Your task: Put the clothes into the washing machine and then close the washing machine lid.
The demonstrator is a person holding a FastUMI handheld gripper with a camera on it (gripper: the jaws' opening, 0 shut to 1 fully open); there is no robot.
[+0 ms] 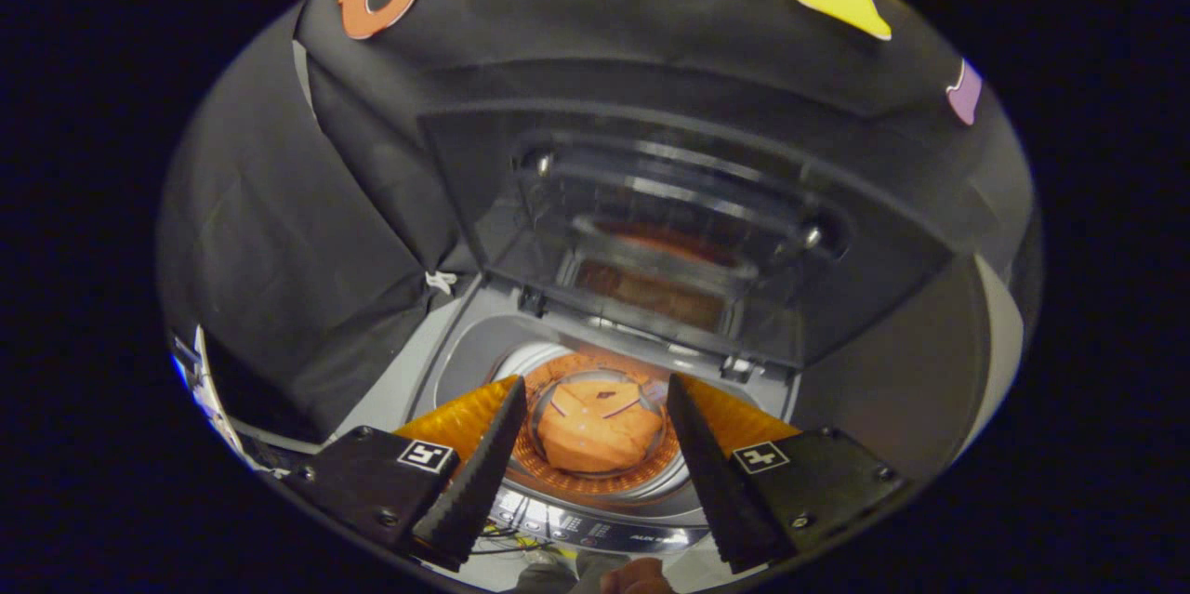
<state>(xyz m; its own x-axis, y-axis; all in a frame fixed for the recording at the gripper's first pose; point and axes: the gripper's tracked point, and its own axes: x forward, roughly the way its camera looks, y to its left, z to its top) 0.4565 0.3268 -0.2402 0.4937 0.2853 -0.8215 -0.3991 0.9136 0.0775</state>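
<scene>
A grey top-loading washing machine [437, 362] stands below me with its dark see-through lid [651, 231] raised upright behind the opening. An orange garment [595, 436] lies folded at the bottom of the drum [595, 482]. My gripper [595, 399] hangs above the opening, open, with nothing between its fingers. The garment appears in the gap between the fingers, well below them. The lid's glass reflects the orange cloth.
The machine's control panel [595, 529] runs along the front edge under the fingers. A hand [637, 575] is visible just below the panel. Black cloth walls [279, 231] close in behind and to the left of the machine.
</scene>
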